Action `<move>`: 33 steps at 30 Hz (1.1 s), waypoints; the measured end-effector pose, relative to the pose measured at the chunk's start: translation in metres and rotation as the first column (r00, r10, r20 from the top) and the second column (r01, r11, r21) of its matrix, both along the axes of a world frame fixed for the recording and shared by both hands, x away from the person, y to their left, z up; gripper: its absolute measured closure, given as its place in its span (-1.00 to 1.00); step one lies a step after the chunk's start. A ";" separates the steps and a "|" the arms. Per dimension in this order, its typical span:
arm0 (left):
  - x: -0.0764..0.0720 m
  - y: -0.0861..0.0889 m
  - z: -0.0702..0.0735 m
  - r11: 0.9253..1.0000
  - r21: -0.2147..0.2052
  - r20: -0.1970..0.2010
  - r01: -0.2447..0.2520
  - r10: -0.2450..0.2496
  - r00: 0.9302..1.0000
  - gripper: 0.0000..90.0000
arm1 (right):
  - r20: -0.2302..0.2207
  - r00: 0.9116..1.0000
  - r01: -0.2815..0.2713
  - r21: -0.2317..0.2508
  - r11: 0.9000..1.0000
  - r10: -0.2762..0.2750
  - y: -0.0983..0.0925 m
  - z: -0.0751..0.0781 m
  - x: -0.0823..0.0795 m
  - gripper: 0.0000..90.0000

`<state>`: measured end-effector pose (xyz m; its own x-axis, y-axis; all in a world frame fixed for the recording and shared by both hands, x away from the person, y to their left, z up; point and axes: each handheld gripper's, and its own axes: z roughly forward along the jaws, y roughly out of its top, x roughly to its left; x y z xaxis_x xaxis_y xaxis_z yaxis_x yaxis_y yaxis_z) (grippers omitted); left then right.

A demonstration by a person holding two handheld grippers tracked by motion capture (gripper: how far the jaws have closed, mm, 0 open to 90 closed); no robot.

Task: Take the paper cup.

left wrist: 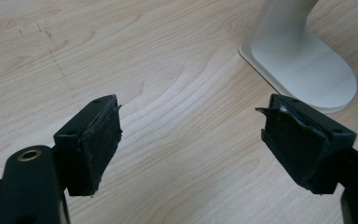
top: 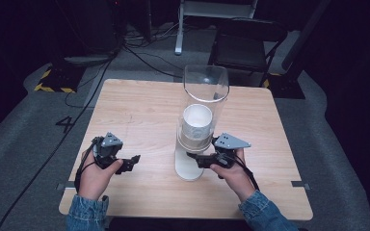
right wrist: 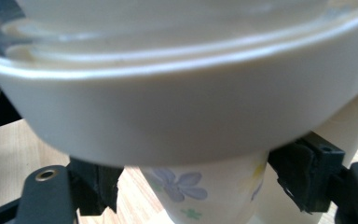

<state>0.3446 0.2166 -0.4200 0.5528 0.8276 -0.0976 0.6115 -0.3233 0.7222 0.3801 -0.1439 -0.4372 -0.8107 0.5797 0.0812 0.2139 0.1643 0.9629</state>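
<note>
A cup dispenser stands on the wooden table (top: 139, 110): a clear tube (top: 205, 91) holding a stack of white cups (top: 197, 122), on a white stand with a flat base (top: 189, 168). In the right gripper view a flowered paper cup (right wrist: 200, 191) pokes out below the dispenser's cream ring (right wrist: 168, 112). My right gripper (top: 192, 156) reaches in from the right with its jaws on either side of that cup. The right pad (right wrist: 303, 172) is close to the cup's wall and a gap remains at the left pad (right wrist: 98, 184). My left gripper (top: 134, 161) hovers open over bare table, left of the base (left wrist: 307, 65).
Behind the table stand a dark folding chair (top: 243, 45) and a white stand leg (top: 179, 45). Cables run over the grey floor at the left (top: 77, 120). The table's left half and far side are bare wood.
</note>
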 end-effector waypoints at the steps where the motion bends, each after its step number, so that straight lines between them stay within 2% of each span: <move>1: 0.000 0.000 0.000 1.000 -0.002 -0.002 0.001 -0.001 1.000 -0.57 | 0.005 1.000 0.004 -0.002 1.000 -0.004 0.001 0.000 0.000 -0.44; 8: 0.000 -0.002 0.000 1.000 0.001 -0.006 0.013 -0.013 1.000 -0.56 | 0.010 1.000 0.010 -0.016 1.000 -0.010 0.001 0.001 -0.001 -0.41; 22: 0.000 -0.004 -0.001 1.000 -0.003 -0.007 0.022 -0.022 1.000 -0.54 | -0.012 0.999 0.033 -0.017 0.999 -0.034 0.002 0.000 -0.004 -0.38; 28: -0.001 -0.005 -0.001 0.999 -0.022 -0.009 0.037 -0.037 0.999 -0.54 | -0.063 0.997 0.051 0.006 0.999 -0.051 0.001 -0.002 -0.006 -0.38; 33: 0.000 -0.004 -0.001 0.999 -0.019 -0.010 0.034 -0.035 0.999 -0.54 | -0.063 0.997 0.048 0.004 0.999 -0.047 0.000 -0.002 -0.006 -0.37</move>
